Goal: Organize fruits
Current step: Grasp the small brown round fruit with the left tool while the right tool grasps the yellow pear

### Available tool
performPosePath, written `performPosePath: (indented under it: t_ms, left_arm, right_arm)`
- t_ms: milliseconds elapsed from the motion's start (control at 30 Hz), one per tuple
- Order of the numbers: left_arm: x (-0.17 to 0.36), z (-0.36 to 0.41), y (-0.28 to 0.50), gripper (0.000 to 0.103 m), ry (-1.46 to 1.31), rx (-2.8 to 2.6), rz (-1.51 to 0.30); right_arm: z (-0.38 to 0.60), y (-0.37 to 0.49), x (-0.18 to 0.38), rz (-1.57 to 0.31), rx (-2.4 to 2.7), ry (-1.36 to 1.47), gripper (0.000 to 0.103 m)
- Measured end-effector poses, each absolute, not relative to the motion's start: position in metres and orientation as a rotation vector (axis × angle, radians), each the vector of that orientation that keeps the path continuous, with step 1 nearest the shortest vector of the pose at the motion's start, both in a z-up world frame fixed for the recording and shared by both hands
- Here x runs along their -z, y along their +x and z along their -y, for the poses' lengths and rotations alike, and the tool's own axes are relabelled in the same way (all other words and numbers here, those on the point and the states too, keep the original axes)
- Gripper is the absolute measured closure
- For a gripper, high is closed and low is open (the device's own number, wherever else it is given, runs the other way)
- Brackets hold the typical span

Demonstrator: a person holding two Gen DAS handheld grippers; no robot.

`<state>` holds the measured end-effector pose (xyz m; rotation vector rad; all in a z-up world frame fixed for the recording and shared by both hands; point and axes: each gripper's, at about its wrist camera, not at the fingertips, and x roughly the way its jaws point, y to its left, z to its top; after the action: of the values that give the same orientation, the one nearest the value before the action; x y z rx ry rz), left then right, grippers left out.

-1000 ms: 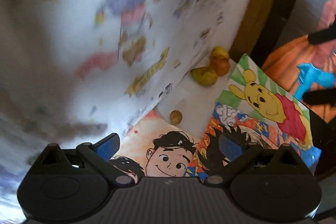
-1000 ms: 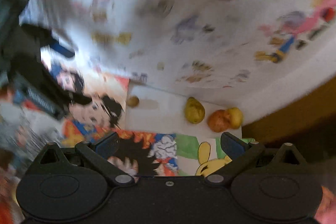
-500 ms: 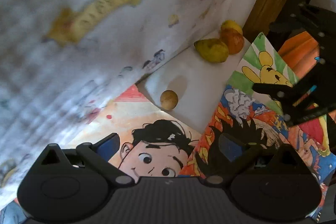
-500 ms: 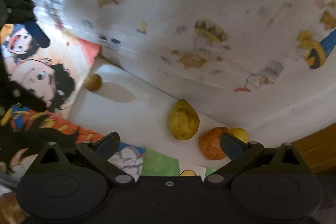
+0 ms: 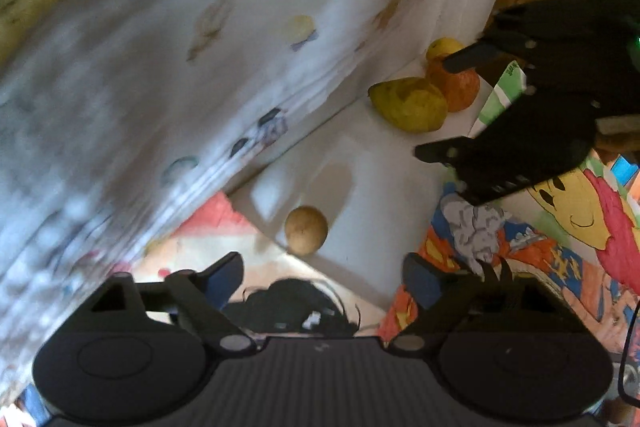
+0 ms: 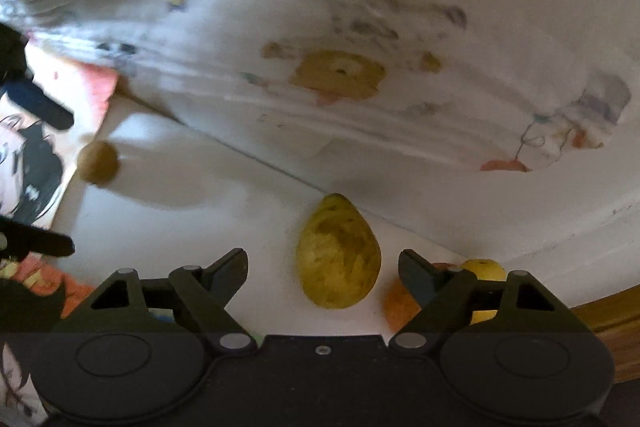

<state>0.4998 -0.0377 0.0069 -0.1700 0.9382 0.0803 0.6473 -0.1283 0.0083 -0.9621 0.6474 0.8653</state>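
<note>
Several fruits lie on a white surface [image 5: 360,187]. A small round brown fruit [image 5: 306,230] sits just ahead of my left gripper [image 5: 322,263], whose jaws are closing with nothing between them. A yellow-green pear-shaped fruit [image 6: 338,255] lies between the closing jaws of my right gripper [image 6: 322,259], and the pads are clear of it. To its right, an orange fruit [image 6: 400,301] and a yellow fruit [image 6: 484,269] touch each other, partly hidden by the right finger. The left wrist view shows the right gripper [image 5: 432,107] straddling the pear-shaped fruit [image 5: 408,105].
A white cloth [image 5: 200,67] printed with cartoons rises right behind the fruits. Coloured cartoon drawings [image 5: 560,227] lie on the near side of the white surface. A wooden edge [image 6: 608,311] runs at the far right. The left gripper [image 6: 70,183] shows at the right wrist view's left edge.
Both grippers have come down and closer to the fruits. The right one now has the pear-shaped fruit between its jaws. Both pairs of jaws have narrowed a little.
</note>
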Motion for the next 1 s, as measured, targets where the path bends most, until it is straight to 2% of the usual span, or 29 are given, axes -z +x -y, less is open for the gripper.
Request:
performPosePath:
  t_ms: [100,433,633,1000]
  left_arm:
    - [-0.003,0.041,0.506,0.028,-0.153,-0.083,-0.937]
    - [0.000,0.042,0.526,0.048,-0.151,-0.114,-0.937]
    - [0.002,0.044,0.528,0.053,-0.155,-0.139,-0.930]
    - [0.005,0.055,0.528,0.062,-0.086,-0.191,-0.932]
  right_arm:
    - [0.127,0.654,-0.001,-0.663,-0.856,-0.943,0.027]
    - [0.125,0.673,0.006,-0.698,-0.841,-0.850,0.038]
    - [0.129,0.681,0.005,-0.717,-0.813,-0.798,0.048]
    - [0.137,0.660,0.009,-0.700,-0.738,-0.709,0.049]
